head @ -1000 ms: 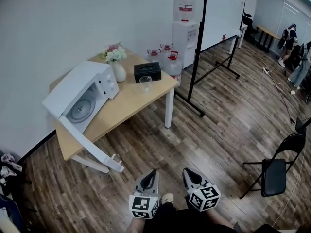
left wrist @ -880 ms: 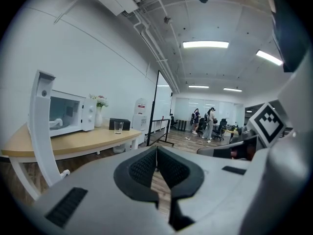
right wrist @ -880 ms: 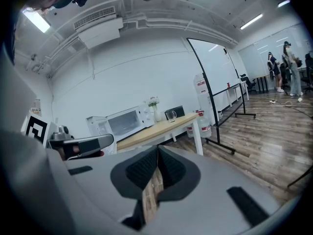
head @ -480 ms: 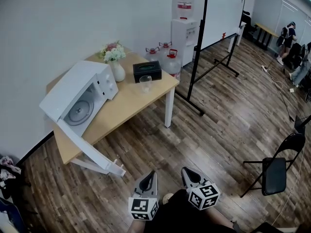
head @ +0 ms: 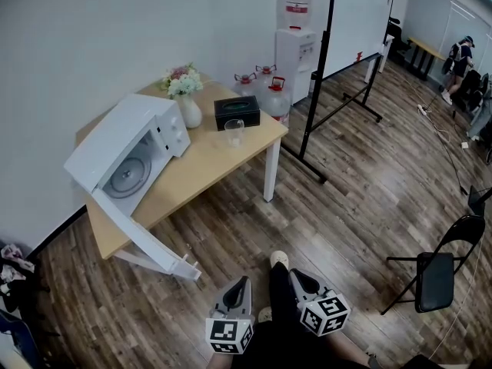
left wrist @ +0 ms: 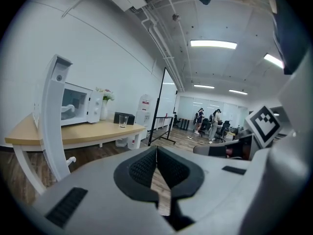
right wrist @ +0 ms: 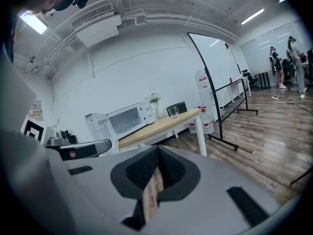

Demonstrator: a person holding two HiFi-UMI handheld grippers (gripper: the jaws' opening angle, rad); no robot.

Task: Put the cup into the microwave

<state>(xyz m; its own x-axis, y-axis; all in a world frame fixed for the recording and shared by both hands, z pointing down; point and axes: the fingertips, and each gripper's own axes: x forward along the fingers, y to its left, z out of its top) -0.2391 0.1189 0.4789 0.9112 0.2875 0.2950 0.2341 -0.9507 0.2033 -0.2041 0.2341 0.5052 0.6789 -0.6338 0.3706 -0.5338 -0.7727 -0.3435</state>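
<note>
Left hand-held gripper (head: 243, 281) and right hand-held gripper (head: 296, 275) hang low in the frame, jaws pinched together, empty. Up top, the cup (head: 234, 131) stands on the worktop (head: 207, 166), right of the open microwave (head: 142, 141).

We hold our left gripper (head: 243, 282) and right gripper (head: 294, 275) low, side by side, angled slightly down, fingers pressed together and empty.

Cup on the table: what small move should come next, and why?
Probably walk the right tongs toward the cup: it stands far off on the table, the right and left tongs are shut and empty, and the microwave door is open.
</note>
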